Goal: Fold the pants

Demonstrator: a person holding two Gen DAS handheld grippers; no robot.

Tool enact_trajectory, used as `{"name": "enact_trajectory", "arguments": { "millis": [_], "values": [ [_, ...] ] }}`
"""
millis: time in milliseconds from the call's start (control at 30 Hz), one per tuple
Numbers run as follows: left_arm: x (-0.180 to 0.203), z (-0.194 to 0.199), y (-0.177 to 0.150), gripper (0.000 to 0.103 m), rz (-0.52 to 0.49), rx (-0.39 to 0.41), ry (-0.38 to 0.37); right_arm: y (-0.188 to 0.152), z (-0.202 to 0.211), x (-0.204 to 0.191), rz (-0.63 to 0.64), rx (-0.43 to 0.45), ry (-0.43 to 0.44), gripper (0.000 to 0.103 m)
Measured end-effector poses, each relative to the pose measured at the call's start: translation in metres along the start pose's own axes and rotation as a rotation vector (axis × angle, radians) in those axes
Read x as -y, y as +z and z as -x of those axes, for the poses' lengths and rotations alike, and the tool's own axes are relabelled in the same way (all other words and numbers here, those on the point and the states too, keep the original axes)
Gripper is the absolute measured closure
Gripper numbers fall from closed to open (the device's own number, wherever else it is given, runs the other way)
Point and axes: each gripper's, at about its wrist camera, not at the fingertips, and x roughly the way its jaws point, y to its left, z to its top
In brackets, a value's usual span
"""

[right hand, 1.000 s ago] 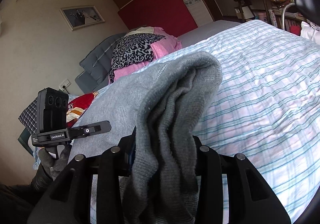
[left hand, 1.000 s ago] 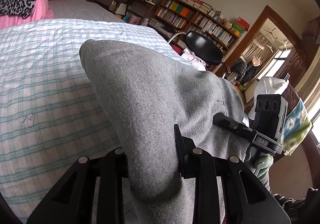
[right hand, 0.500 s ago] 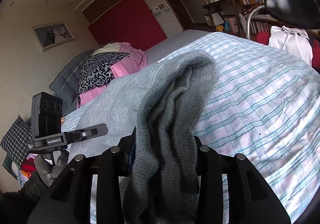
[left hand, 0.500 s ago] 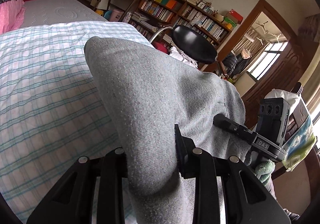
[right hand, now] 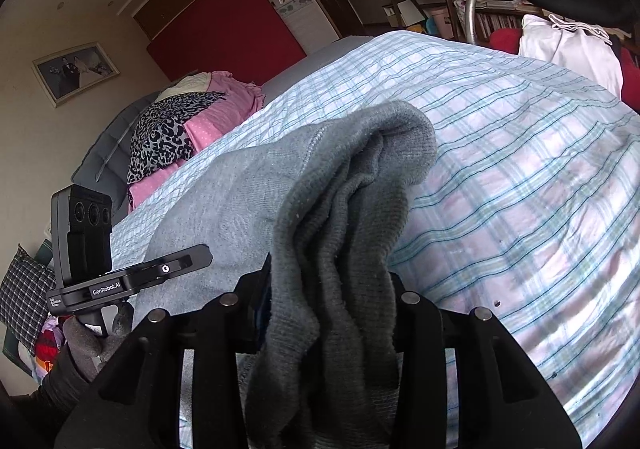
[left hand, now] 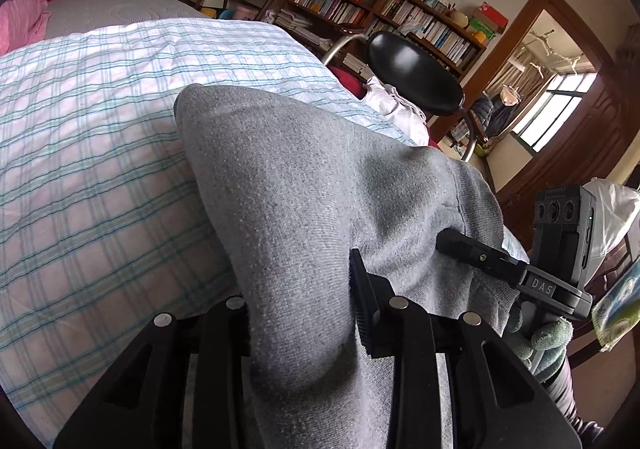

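Mid-fold: left gripper [left hand: 300, 313] clamped on the smooth end of the grey pants [left hand: 304, 185], jaws just eased slightly, right gripper [right hand: 328, 305] clamped on bunched cuffs, pants draped over the bed [right hand: 520, 169], laying flat left

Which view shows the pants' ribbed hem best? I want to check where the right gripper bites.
The right wrist view: the bunched ribbed hem of the pants fills its centre, clamped in the right gripper. The left wrist view shows only smooth grey cloth in the left gripper and the right gripper from the side.
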Motion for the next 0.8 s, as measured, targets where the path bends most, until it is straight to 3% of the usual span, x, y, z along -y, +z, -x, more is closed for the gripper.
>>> {"name": "enact_trajectory", "arguments": {
  "millis": [167,800],
  "values": [
    [0.005,-0.002,-0.009,0.060,-0.035,0.014,0.066,-0.009,0.000,-0.002,-0.024,-0.017,-0.017,0.059],
    [0.021,-0.005,-0.017,0.056,-0.118,0.054,0.169,-0.016,0.002,-0.004,-0.022,-0.009,-0.052,0.057]
  ]
}}
